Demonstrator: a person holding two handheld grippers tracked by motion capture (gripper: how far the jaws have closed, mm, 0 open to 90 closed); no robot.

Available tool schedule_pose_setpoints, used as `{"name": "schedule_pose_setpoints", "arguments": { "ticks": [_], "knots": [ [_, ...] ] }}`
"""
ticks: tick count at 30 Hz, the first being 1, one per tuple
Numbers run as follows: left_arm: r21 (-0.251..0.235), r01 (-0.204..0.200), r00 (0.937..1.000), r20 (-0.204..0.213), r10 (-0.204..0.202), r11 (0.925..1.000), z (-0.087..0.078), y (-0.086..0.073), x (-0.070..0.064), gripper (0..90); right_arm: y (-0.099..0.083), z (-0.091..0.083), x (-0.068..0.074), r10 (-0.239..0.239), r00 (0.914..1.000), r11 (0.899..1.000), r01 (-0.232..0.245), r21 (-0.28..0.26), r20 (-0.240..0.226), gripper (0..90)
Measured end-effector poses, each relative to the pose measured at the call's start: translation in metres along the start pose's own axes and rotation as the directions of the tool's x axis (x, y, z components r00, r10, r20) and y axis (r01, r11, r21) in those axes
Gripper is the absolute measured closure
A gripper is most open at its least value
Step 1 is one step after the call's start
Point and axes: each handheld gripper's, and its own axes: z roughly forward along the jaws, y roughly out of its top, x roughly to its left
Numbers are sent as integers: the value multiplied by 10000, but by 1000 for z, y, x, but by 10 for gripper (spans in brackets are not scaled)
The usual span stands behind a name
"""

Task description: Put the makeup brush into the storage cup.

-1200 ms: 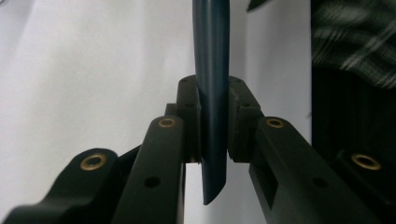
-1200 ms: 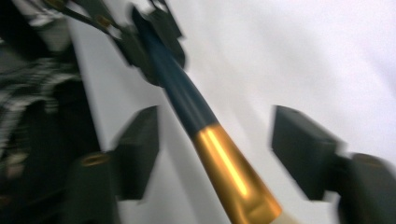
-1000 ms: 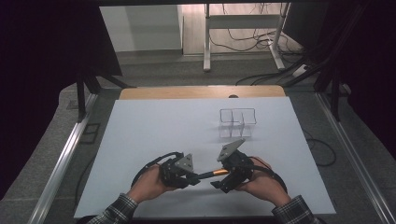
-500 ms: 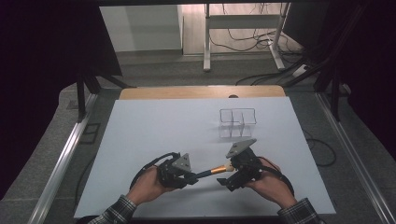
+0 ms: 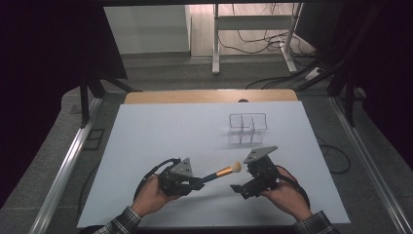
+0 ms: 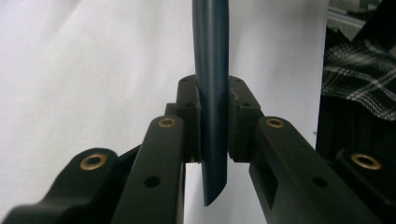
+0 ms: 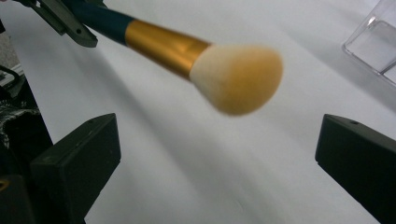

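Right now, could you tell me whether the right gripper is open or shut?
Open. The right gripper has its jaws set wide apart with nothing between them; the makeup brush, held by the left gripper, hovers ahead of them.

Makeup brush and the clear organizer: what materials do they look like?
Makeup brush: dark blue glossy handle, probably plastic or lacquered wood; shiny gold ferrule, looks metallic; soft pale fibre head, tan at the tip. Clear organizer: see-through hard plastic, likely acrylic, with thin divider walls. Left gripper clamps the handle.
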Motion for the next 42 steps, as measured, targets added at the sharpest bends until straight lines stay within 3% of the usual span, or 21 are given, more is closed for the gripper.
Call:
{"name": "schedule_pose_setpoints", "arguments": {
  "ticks": [4,8,16,27,36,42],
  "knots": [
    [-485,349,9994,-26,-351,9982,1,-2,-4,783,-1,0,1,188,9998,9997,-187,-156,16,0],
    [-679,341,9993,-107,-349,9971,-1,-3,-6,783,-1,-2,1,328,9994,9987,-333,-390,-135,0],
    [-1525,973,9949,-121,-1003,9835,-4,-6,-9,783,-1,-5,1,655,9970,9940,-688,-845,-416,0],
    [-2172,1283,9909,-122,-1342,9676,-6,-9,-16,784,4,-13,3,1045,9913,9813,-1158,-1538,-800,8],
    [-2508,1267,9910,-92,-1333,9597,-4,-8,-23,784,10,-12,11,1137,9846,9783,-1343,-1579,-1327,6],
    [-2524,1187,9925,5,-1226,9603,-3,-7,-24,784,15,-9,14,1429,9755,9723,-1699,-1602,-1671,13]
  ]
}}
